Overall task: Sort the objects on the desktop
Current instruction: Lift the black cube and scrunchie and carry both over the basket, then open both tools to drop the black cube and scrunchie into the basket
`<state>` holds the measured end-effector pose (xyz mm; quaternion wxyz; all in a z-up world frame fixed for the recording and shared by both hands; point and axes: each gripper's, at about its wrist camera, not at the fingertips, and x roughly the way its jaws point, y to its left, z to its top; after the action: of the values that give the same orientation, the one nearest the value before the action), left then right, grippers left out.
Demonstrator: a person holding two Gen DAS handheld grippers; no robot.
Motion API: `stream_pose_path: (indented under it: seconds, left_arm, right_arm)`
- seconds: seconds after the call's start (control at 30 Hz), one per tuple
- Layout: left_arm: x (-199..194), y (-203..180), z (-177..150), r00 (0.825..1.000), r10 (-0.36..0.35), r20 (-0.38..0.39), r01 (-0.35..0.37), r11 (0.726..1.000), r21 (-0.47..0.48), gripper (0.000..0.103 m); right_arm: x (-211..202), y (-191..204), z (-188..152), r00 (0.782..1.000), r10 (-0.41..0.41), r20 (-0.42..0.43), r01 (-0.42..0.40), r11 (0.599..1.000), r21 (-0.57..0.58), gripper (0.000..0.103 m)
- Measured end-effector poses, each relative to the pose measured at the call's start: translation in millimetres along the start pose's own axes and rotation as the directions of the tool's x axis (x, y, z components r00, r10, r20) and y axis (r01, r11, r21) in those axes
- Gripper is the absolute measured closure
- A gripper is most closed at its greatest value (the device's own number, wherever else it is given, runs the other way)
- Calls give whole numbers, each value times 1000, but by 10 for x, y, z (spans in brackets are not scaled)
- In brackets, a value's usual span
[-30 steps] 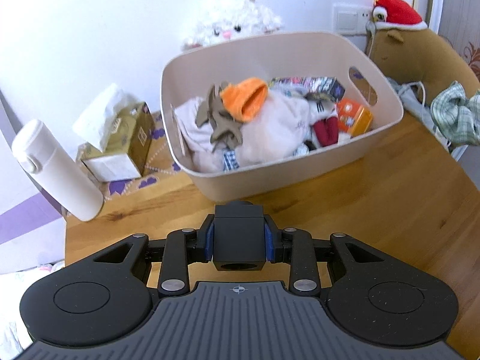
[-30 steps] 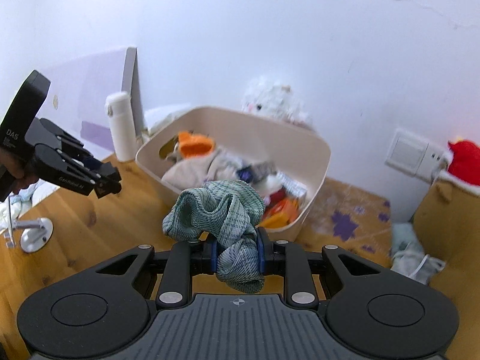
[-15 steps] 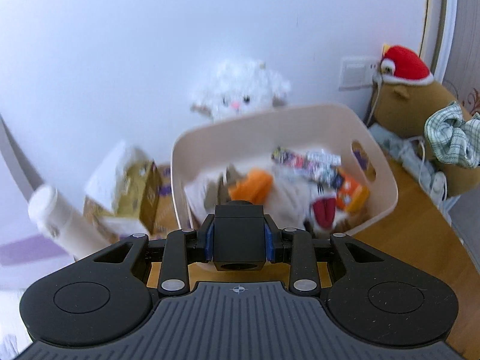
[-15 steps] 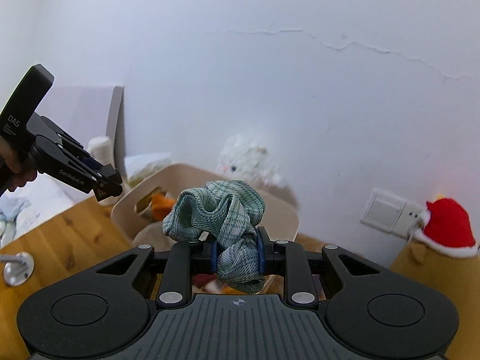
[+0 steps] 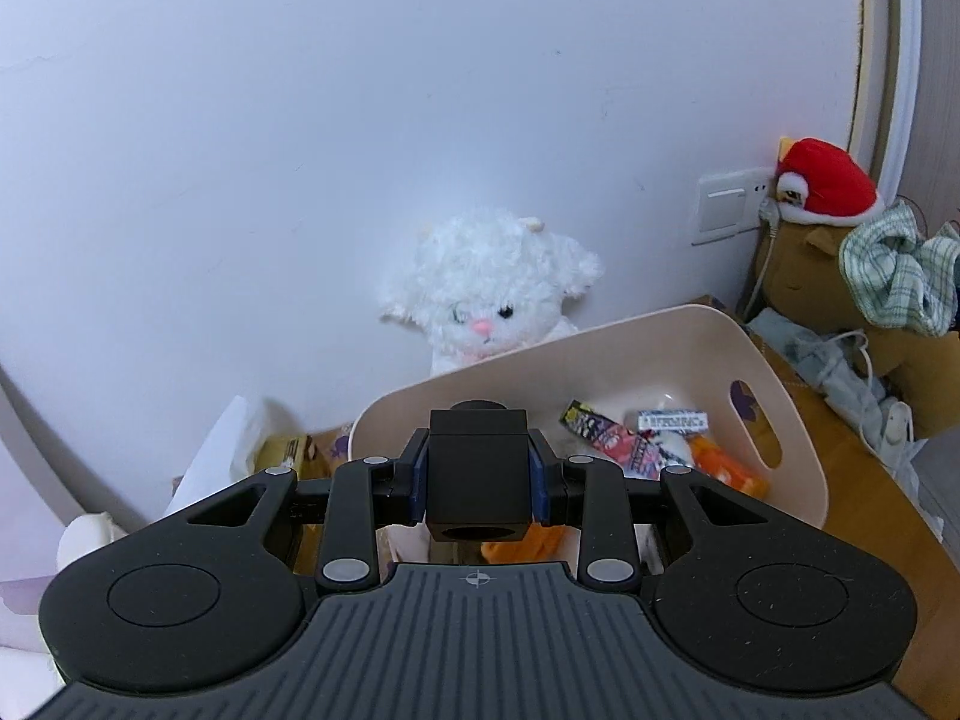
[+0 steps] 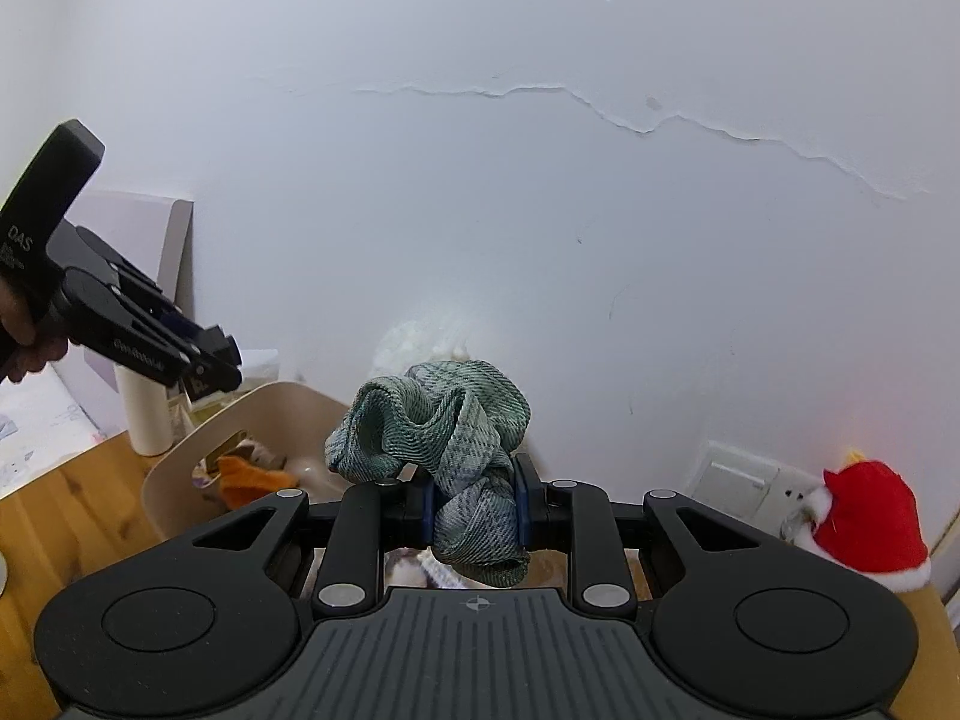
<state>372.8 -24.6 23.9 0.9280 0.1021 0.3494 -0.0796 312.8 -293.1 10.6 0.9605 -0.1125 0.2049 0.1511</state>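
Presently judged mid-carry: placing step not yet done.

Found right tongs (image 6: pixel 474 510) clenched on a green plaid cloth (image 6: pixel 444 420), bunched and gripped at its lower fold, with loose loops standing above the pads. Held in the air, clear of the wooden counter (image 6: pixel 66 516). Seen from the left wrist view off the right end of the beige bin (image 5: pixel 660 348), in front of a brown plush in a red hat (image 5: pixel 822 180); so near the bin, not yet judged to be over its opening.

Found left tongs (image 5: pixel 478 480) clenched on a black block (image 5: pixel 478 450) with a round hole in its near face. Raised above the near-left part of the bin. Confirmed from the right wrist view: tip hanging over the bin's left rim, beside a white bottle (image 6: pixel 144 414).

Noted bin contents: snack packets (image 5: pixel 606 438), orange items, pale fabric. Noted a white plush lamb (image 5: pixel 492 300) behind the bin against the wall.

Next move, as a judgement only:
- Bring the cloth inward over the bin opening, then lower before releasing; soft and floppy, likely to drape over the rim if let go at the edge.
- Mind the left tongs over the same opening; stagger the two drops to avoid a clash.
- Cannot tell whether the block belongs in this bin.
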Motion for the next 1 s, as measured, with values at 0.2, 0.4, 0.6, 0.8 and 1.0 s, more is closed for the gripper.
stream_pose_path:
  seconds: [0.2,0.4,0.6,0.8,1.0]
  left_arm:
    - [326,-5,68,998,17,-59,-19,1000,-25,71]
    - [612,-57,88,997,24,-75,-26,999,-20,71]
    - [947,-115,54,992,25,-122,-26,1000,-6,71]
    - [1222,-131,-38,981,30,-190,-33,999,-13,71]
    - [1276,-190,-62,979,37,-200,-37,999,4,71]
  right_arm:
    - [399,57,19,999,17,-27,-17,1000,14,80]
    - [845,171,7,992,75,-98,-74,997,10,80]
    - [1188,309,-62,986,101,-136,-102,995,-6,80]
    - [1372,376,-273,970,112,-217,-109,994,27,80]
    - [1491,353,-391,952,120,-281,-108,992,59,77]
